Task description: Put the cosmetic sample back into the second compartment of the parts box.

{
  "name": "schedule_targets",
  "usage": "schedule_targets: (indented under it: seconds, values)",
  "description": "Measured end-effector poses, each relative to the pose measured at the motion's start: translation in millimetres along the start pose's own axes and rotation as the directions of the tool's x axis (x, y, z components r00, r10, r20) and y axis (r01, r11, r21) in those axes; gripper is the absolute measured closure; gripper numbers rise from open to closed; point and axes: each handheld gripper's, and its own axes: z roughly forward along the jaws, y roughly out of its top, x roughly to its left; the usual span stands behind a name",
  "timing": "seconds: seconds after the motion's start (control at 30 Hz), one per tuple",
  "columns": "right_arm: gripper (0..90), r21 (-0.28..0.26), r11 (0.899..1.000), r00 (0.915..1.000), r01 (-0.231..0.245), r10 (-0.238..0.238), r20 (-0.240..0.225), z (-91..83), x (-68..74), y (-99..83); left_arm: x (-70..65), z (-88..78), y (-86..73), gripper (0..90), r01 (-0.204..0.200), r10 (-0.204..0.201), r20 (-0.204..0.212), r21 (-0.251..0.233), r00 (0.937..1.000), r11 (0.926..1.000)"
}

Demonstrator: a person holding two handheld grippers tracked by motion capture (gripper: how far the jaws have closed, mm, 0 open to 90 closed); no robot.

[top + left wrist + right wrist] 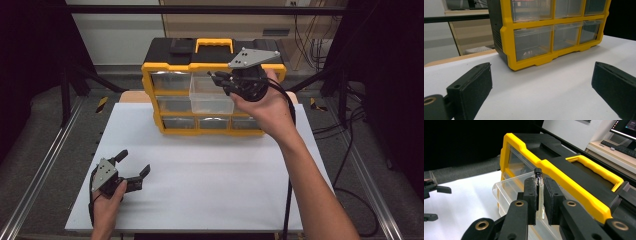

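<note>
Nearest to us, the two black jaws of the right gripper (pixel 539 202) are pressing their pads (pixel 531 195) against a small clear glass vial (pixel 539 192) with a dark cap, holding it upright between them. We are seeing the jaws standing narrow, closed on the vial, with its cap rising just above the pad tops. The vial is hanging over the pulled-out clear drawer (pixel 506 187) in the upper row of the yellow and black organiser cabinet (pixel 571 185), whose yellow handle (pixel 596 171) is lying along the black top.

From the high view, the right gripper (pixel 216 76) is being held up in front of the cabinet (pixel 150 85), just above the open drawer (pixel 210 97), with the grey three-cornered plate (pixel 252 56) on top of it.

The left gripper (pixel 135 167) is resting low on the white table (pixel 225 170), well apart from the cabinet, and its jaws are standing wide with nothing between them. Along those jaws we are looking at the bottom row of clear drawers (pixel 532 42) in the yellow frame (pixel 507 37).
</note>
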Motion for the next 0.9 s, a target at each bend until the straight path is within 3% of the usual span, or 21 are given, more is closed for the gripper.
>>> schedule_targets:
  seconds: [0.9]
  values:
    - [80.9, 0.063, 0.998, 0.9998, 0.02, -0.02, -0.002, 3.9, -0.2, -3.5, 0.5, 0.2, 0.0, 2.9, 0.002, -0.002, -0.001, 0.001, 1.0, 1.0]
